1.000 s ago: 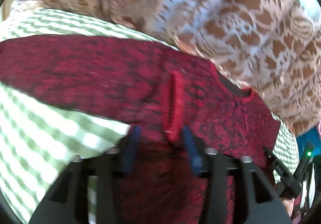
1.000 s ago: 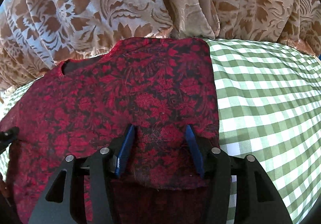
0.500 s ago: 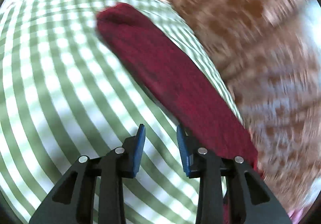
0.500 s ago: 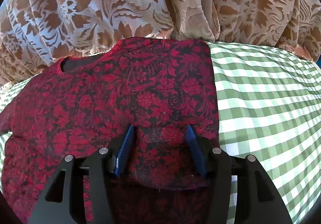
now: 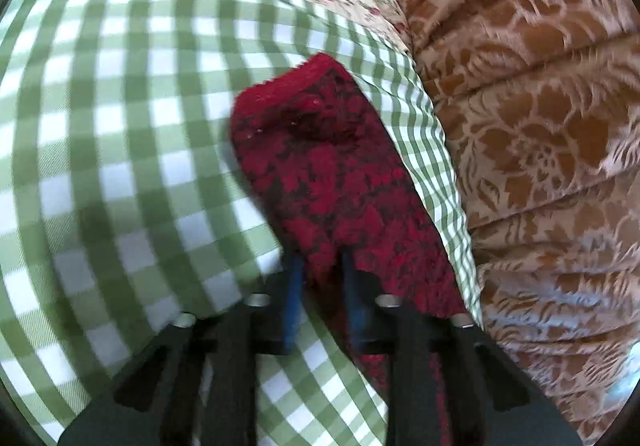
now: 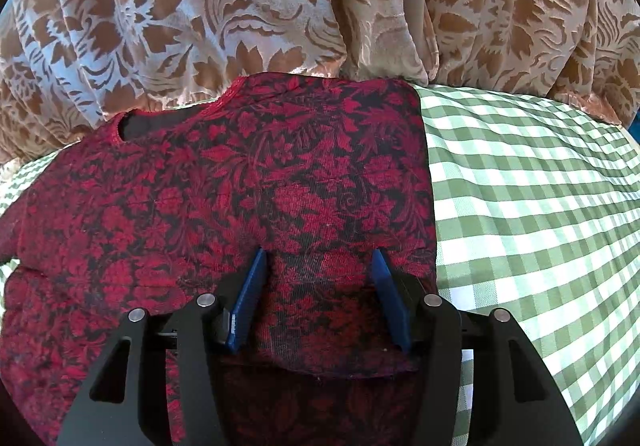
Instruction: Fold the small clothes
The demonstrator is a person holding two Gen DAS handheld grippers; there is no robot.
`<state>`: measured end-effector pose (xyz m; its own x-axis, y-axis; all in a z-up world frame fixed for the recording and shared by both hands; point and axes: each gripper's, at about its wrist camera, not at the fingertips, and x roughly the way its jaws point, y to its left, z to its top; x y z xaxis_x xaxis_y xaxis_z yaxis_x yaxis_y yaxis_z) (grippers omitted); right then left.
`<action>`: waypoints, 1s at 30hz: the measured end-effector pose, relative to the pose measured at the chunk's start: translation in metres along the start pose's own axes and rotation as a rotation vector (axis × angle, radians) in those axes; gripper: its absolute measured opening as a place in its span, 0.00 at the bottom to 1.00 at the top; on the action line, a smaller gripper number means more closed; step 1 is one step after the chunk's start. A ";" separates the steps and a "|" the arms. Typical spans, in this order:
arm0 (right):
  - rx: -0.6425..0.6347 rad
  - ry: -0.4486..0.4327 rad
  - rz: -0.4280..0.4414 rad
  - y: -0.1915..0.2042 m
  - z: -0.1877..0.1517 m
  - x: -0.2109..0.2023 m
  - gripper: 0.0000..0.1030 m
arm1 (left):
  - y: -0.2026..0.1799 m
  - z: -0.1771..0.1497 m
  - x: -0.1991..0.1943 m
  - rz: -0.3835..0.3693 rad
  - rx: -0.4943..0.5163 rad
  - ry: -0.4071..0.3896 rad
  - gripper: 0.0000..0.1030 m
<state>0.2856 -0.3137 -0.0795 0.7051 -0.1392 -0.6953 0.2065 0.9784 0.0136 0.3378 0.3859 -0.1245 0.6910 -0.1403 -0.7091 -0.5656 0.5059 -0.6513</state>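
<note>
Left wrist view: the left gripper (image 5: 320,286) has its blue fingers (image 5: 292,302) drawn close around the near end of the red-and-black floral knit garment's long sleeve (image 5: 320,166) — whether they actually pinch it is blurred, I cannot tell. The sleeve lies stretched out over the green-and-white checked cloth (image 5: 112,126), likely so it can be folded inward.

Right wrist view: the right gripper (image 6: 318,294) hovers with fingers spread wide over the garment's body (image 6: 240,182) — its right side already folded straight beside the brown floral curtain (image 6: 240,6).
</note>
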 end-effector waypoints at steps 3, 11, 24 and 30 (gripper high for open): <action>-0.003 -0.001 -0.005 0.001 -0.001 0.001 0.53 | -0.023 -0.004 -0.010 0.011 0.093 -0.036 0.10; -0.008 -0.002 -0.008 0.002 -0.001 0.001 0.53 | -0.133 -0.082 -0.069 -0.161 0.448 -0.090 0.09; 0.020 -0.003 0.023 -0.003 -0.001 -0.003 0.53 | -0.240 -0.316 -0.023 -0.178 0.963 0.171 0.10; 0.024 0.019 0.064 -0.002 0.004 -0.007 0.63 | -0.238 -0.343 -0.019 -0.116 1.032 0.157 0.25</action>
<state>0.2826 -0.3156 -0.0721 0.7042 -0.0731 -0.7062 0.1780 0.9811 0.0759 0.3048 -0.0236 -0.0485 0.6085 -0.3061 -0.7321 0.2101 0.9518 -0.2233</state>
